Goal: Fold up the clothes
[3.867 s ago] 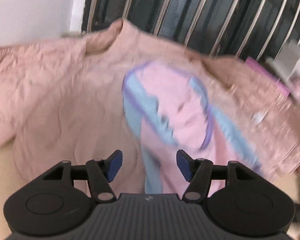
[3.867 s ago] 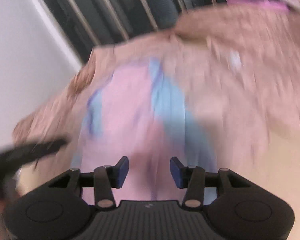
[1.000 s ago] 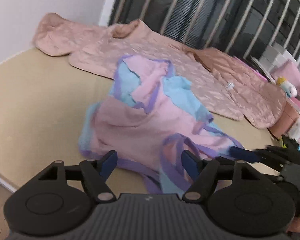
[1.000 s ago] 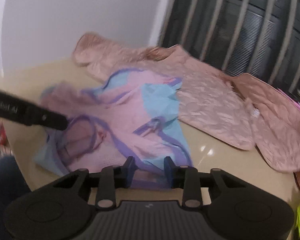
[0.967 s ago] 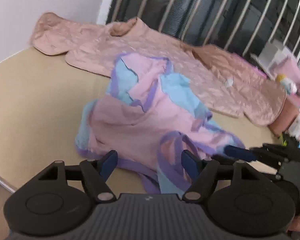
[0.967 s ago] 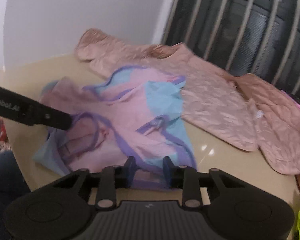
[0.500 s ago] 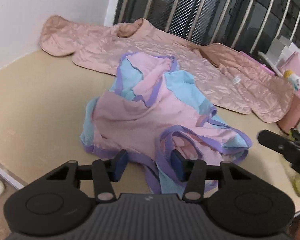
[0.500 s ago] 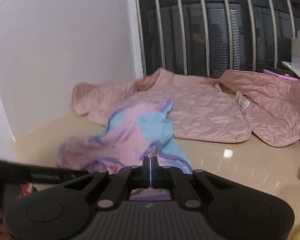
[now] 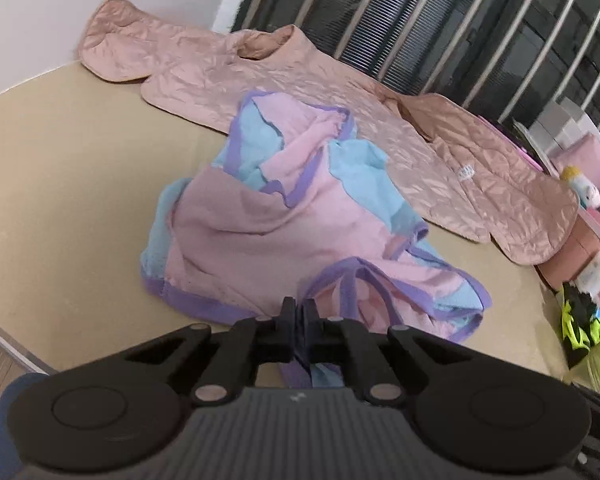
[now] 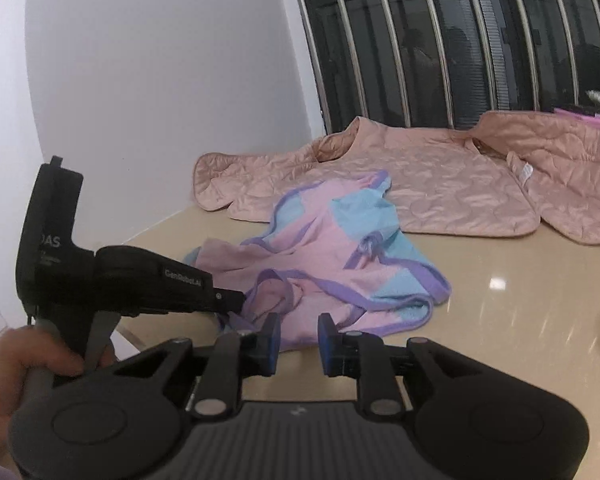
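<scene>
A pink, light-blue and purple-trimmed garment (image 9: 284, 224) lies crumpled on the beige table (image 9: 60, 184); it also shows in the right wrist view (image 10: 332, 248). My left gripper (image 9: 299, 312) is shut on the garment's near purple edge, with cloth hanging between its fingers. In the right wrist view the left gripper (image 10: 236, 300) reaches into the garment's near edge. My right gripper (image 10: 299, 338) is open a little and empty, just in front of the garment's near hem.
A quilted pink jacket (image 9: 340, 84) lies spread behind the garment, also in the right wrist view (image 10: 440, 184). A barred window (image 10: 460, 40) and a white wall (image 10: 160, 80) stand behind. Boxes and toys (image 9: 580, 200) sit at the right.
My left gripper has closed on the garment's near edge. My right gripper was shut half a second ago, now stands slightly open, and has pulled back and turned.
</scene>
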The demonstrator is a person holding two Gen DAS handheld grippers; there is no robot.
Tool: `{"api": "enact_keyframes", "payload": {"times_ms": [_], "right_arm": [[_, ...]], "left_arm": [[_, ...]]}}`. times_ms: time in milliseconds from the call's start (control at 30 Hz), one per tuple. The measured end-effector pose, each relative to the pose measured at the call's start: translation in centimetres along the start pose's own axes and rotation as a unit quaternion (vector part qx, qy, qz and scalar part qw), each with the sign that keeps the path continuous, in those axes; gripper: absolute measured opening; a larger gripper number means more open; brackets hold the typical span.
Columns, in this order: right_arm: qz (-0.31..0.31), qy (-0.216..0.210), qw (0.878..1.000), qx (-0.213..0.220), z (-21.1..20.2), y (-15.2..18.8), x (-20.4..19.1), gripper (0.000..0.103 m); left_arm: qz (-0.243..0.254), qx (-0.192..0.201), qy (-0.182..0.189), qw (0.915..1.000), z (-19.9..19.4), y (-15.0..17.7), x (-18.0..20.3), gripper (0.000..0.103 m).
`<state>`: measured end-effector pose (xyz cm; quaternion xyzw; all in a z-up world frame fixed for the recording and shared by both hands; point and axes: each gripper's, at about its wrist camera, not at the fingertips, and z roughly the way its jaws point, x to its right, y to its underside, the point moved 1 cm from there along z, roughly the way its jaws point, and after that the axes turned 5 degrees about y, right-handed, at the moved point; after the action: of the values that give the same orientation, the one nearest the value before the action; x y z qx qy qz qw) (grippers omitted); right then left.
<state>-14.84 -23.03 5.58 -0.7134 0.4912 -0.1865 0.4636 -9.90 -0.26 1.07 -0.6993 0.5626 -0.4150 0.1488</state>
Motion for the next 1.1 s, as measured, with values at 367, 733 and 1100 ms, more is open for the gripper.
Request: {"api": "enact_keyframes", "payload": {"times_ms": [367, 733, 1100], "right_arm": [[-0.193, 0.099, 0.976, -0.012, 4.2, -1.7, -1.1, 0.041], [-0.284, 0.149, 0.947, 0.0, 7.9, -0.8, -3.2, 0.035], [-0.394, 0.279, 0.873, 0.06, 7.5, 3.1, -6.8, 0.057]], "left_arm": [[0.122, -0.026, -0.021, 0.992, 0.9, 0.0, 3.3, 0.002], [0.135, 0.067, 0.003, 0.9885, -6.4, -0.6, 4.4, 0.001], [0.104, 0.097, 0.039, 0.9891, -11.2, -2.6, 4.2, 0.001]]}}
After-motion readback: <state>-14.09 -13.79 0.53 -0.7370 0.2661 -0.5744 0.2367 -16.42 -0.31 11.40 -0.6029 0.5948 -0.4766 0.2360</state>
